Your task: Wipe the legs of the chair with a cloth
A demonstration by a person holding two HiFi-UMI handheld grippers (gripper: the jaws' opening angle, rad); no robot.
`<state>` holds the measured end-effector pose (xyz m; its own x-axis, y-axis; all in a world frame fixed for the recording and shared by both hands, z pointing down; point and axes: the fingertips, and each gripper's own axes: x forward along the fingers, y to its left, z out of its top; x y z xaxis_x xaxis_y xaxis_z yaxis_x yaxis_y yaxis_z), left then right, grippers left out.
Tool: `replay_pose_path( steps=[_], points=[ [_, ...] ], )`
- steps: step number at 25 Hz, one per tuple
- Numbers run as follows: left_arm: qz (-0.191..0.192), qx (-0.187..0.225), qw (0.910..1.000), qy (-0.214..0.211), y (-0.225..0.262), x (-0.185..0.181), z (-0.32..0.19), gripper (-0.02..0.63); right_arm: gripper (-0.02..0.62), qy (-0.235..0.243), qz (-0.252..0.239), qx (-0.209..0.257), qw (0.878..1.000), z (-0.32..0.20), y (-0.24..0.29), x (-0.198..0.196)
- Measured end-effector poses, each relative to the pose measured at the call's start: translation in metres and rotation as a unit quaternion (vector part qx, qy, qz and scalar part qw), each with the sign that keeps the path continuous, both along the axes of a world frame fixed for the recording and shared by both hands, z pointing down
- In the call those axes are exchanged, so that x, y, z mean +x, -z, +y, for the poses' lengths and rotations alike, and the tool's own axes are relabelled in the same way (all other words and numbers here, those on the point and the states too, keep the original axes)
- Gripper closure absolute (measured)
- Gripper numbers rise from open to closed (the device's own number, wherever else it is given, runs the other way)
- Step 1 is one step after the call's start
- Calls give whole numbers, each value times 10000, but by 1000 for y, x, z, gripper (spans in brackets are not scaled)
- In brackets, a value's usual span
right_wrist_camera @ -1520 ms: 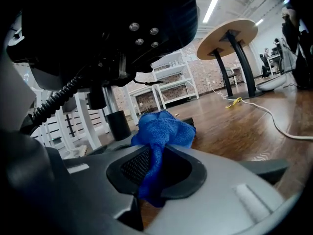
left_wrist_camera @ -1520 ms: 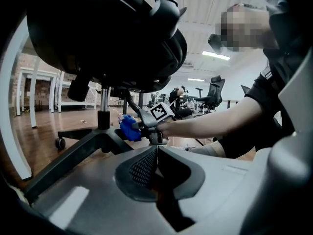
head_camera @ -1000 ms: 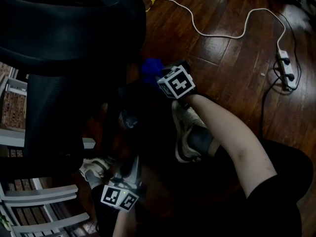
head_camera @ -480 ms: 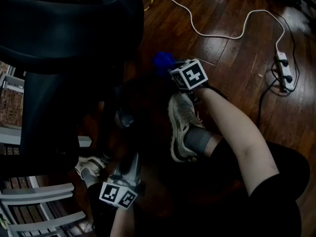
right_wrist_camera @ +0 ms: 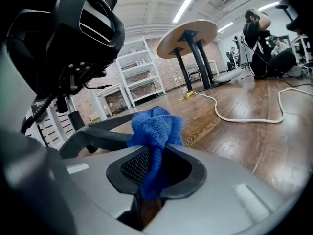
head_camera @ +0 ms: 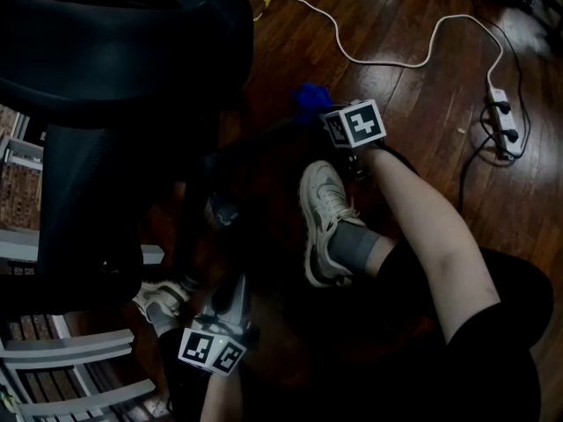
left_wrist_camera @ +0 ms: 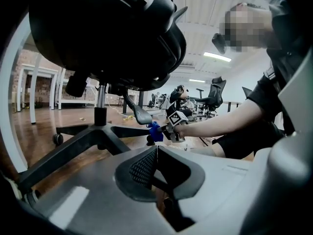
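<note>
Our right tongs (right_wrist_camera: pixel 149 166), clamped on the cloth (right_wrist_camera: pixel 155 125), slid toward one o'clock, nearly finishing this chair leg (right_wrist_camera: pixel 93 137); left tongs (left_wrist_camera: pixel 156 153) together.

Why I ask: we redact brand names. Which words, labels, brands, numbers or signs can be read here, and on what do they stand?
No text can be read.
On the right marker cube and the left marker cube: black-and-white square patterns, no letters or numbers.
On the shoe: any brand mark is too dark to read.
On the power strip: too small to read.
On the blue cloth: no label showing.
</note>
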<state>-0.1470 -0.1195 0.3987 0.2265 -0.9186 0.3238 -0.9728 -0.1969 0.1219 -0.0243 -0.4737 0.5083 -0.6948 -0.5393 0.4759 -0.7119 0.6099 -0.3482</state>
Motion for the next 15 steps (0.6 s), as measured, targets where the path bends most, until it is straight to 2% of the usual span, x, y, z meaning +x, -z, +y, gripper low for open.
replay_pose_path(
  steps=[3,5,9,13,15],
  points=[
    [-6,22,10000,9,1,1,2,601,508,-140,255,-44,9996,-2,-8,10],
    [-4,54,10000,26,2,0,4,601,508,-440,328,-207,9983,-6,-14,26],
    [11,139,9998,127,6,-4,7,601,508,-1149,-827,-540,9884,-26,4,56],
    [14,236,9995,196,12,-5,14,601,508,-1319,-1718,-389,9755,-34,62,73],
    [-58,314,9994,159,20,-5,18,601,508,-1344,-1977,-274,9706,-35,94,82]
  ],
)
